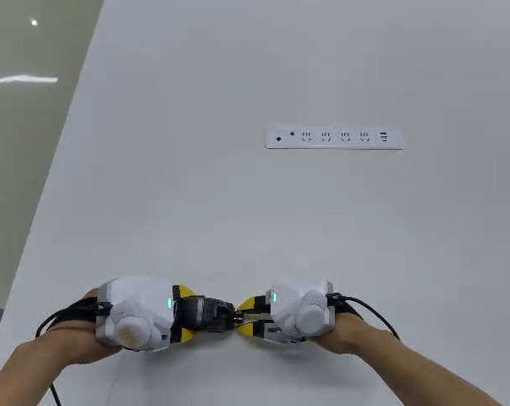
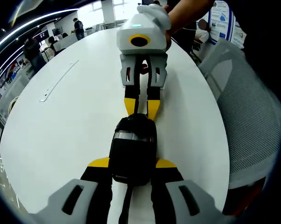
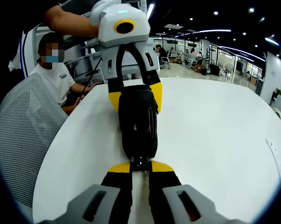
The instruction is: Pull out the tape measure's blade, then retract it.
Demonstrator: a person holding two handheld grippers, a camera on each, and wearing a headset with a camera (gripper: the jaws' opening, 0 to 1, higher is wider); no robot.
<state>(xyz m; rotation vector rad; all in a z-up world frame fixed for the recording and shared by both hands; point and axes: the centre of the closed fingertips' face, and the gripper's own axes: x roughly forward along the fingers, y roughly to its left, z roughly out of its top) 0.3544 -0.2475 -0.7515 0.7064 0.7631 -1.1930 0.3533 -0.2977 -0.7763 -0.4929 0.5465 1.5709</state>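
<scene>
Low centre of head view, both claws meet nose to nose. L gripper (image 1: 189,313) is clamped round the tape measure (image 1: 208,313), black case between its yellow pads, resting on the white table (image 1: 238,203). R gripper (image 1: 248,319) is pinched narrow right at the case mouth, on the blade tip (image 3: 140,162). In the right gripper view a small metal hook sits between the closed pads, w/ the case just beyond it. Hardly any blade shows betw. the two, so I'd call this the very start of the pull: grips set, stroke not yet made.

Next move, by my read: R draws straight away from L along the table, while L holds the case firm w/o letting it twist. Blade's thin, so a skewed pull could slip the hook out of the pinch. After that, ease it back in rather than let it snap.

Surface: plain white tabletop, wide, w/ a white power strip (image 1: 333,137) upper right of centre, well apart from the work. Greenish floor (image 1: 26,101) upper left. Gripper views give an open office w/ ceiling lights (image 3: 215,13), a grey mesh chair (image 3: 23,140) at the table edge, a seated person (image 3: 56,77) behind it, and more ppl (image 2: 78,27) far off.
</scene>
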